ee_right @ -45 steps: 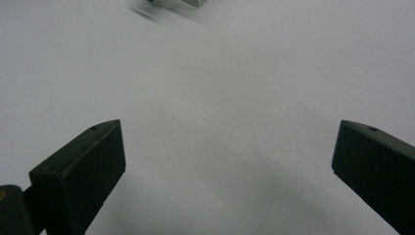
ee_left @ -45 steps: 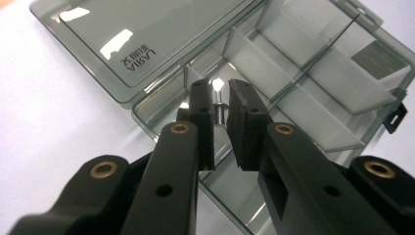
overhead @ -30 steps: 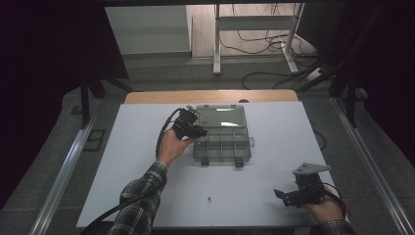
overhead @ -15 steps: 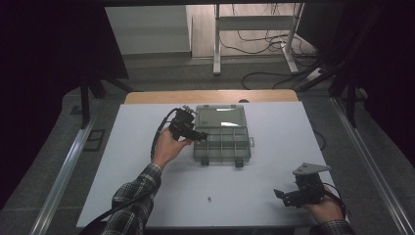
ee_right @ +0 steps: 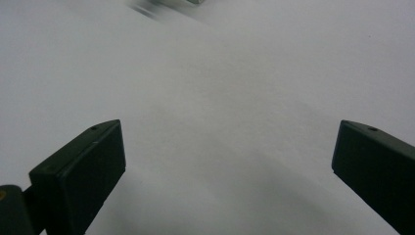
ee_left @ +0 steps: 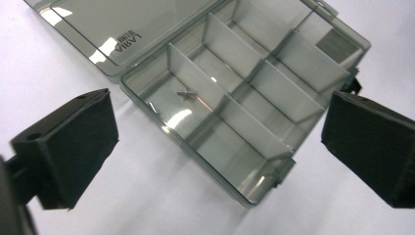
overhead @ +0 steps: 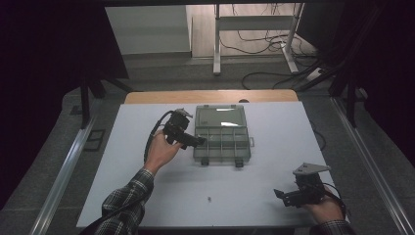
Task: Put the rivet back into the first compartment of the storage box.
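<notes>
Left claw (overhead: 195,142): jaws wide apart, just been opening, gripping nothing; it hangs at the near-left edge of the organizer box (overhead: 222,132).
Organizer box: lid open, on the white desk (overhead: 147,196), compartments showing; a small screw (ee_left: 186,93) lies inside.
Right claw (overhead: 280,195): jaws spread, nothing between them, well apart from the box, near-right.

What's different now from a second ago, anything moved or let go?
The left gripper has drawn back from the open organizer box toward its left edge, and its jaws have just been opening; they stand wide with nothing between them. A small screw lies in one compartment. The box itself, the right gripper with its jaws open near the table's front right corner, and the small dark speck on the table stayed put.
</notes>
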A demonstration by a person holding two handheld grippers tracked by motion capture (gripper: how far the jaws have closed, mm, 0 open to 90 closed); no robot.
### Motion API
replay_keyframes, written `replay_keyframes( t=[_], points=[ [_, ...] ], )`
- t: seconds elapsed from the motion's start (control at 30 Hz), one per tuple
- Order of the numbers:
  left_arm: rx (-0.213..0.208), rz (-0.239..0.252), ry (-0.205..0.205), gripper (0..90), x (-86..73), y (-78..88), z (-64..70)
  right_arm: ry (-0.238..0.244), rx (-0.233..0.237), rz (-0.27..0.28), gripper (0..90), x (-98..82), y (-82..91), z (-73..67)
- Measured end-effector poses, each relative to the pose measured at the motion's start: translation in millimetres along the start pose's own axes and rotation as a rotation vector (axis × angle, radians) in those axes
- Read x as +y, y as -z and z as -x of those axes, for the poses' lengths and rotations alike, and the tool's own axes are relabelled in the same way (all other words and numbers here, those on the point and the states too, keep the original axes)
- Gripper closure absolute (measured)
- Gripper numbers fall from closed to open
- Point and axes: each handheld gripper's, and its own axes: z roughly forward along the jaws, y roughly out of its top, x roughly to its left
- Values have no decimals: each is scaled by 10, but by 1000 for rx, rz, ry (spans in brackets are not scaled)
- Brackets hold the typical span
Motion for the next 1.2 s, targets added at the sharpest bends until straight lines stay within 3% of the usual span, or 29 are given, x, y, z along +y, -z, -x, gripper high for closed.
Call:
replay_keyframes(
  t=[0.23, 0.37, 0.67, 1.2],
  points=[
    [-6, -1, -32, 0, -72, 67, 76, 1, 0, -2, 0, 0, -1, -2],
    [17, 1, -59, 0, -109, 105, 119, 1, 0, -2, 0, 0, -2, -1],
    [-16, 46, -71, 0, -204, 222, 209, 5, 0, -6, 0, 0, -6, -6],
    [-47, 34, -107, 0, -367, 308, 372, 5, -1, -8, 0, -1, -6, -9]
  ],
)
